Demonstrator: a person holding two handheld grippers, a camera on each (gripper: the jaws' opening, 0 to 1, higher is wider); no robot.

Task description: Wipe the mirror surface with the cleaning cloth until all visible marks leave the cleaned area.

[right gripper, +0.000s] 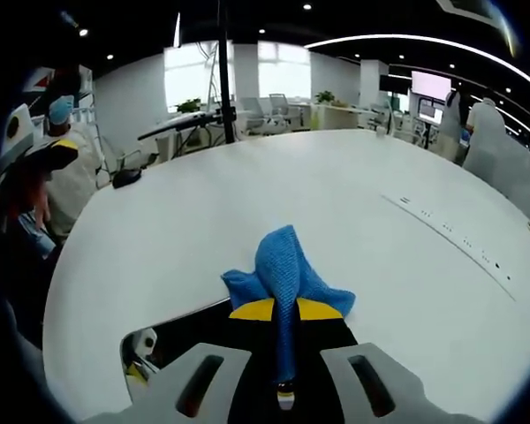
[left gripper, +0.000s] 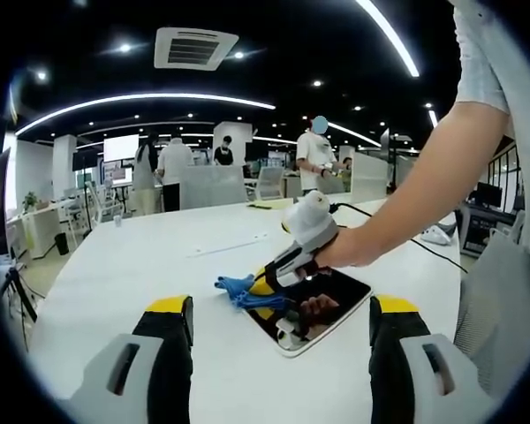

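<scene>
In the left gripper view our left gripper (left gripper: pixel 281 331) hangs with its jaws wide and nothing between them, short of the mirror (left gripper: pixel 311 309) at 12 o'clock on the white table (left gripper: pixel 141 265). Beyond it, our right gripper (left gripper: pixel 267 284) is clamped on the blue cleaning cloth (left gripper: pixel 246 290) at the mirror's far-left edge. In the right gripper view the right gripper (right gripper: pixel 284 311) pinches the cloth (right gripper: pixel 287 265), which bunches over the mirror (right gripper: pixel 190 331) rim. We judge wiping is underway; we can't tell what marks remain on the glass.
</scene>
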